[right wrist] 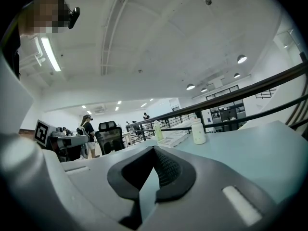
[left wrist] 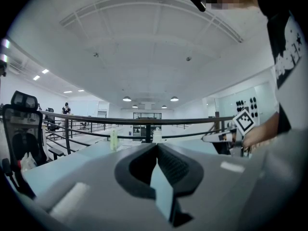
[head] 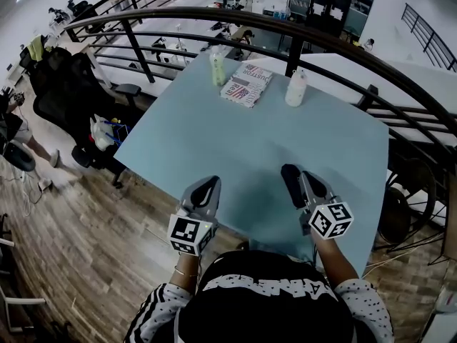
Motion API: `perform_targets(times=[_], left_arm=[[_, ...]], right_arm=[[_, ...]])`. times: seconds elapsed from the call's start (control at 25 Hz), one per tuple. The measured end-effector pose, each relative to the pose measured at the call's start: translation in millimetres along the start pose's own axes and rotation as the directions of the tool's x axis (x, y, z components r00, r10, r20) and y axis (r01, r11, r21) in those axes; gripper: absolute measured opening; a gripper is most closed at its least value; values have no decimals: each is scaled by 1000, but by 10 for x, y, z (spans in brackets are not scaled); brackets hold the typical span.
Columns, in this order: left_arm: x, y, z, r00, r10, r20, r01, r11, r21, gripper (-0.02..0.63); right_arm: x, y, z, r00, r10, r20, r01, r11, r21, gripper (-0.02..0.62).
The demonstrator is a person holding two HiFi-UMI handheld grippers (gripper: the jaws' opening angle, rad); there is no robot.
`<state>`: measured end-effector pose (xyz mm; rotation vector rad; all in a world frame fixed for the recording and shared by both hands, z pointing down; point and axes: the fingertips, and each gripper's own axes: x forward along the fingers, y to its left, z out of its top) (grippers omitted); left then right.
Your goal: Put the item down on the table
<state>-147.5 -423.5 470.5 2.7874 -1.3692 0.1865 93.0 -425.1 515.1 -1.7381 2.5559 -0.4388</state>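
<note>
On the light blue table (head: 235, 156) a pale green bottle (head: 216, 68), a printed booklet (head: 247, 84) and a white bottle (head: 296, 88) stand in a row at the far edge. Both grippers hover over the near edge, far from them. My left gripper (head: 209, 182) is shut with nothing between its jaws, and so is my right gripper (head: 289, 170). The left gripper view shows its own shut tips (left wrist: 156, 146), with the green bottle (left wrist: 114, 139) and white bottle (left wrist: 157, 135) beyond. Past the shut tips (right wrist: 154, 150) in the right gripper view are the white bottle (right wrist: 197, 131) and the booklet (right wrist: 173, 138).
A dark curved railing (head: 285, 34) runs close behind the table's far edge. A black office chair (head: 68, 91) with bags stands left of the table on the wooden floor (head: 86, 227). A person (right wrist: 89, 136) stands far off beyond that chair.
</note>
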Motion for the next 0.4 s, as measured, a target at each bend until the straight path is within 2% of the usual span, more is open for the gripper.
perform_targets(times=[0.4], left_arm=[[-30, -45, -25, 1000, 7, -4, -7, 1000, -4, 0]], right_arm=[[-43, 4, -18, 1000, 8, -2, -8, 1000, 3, 3]])
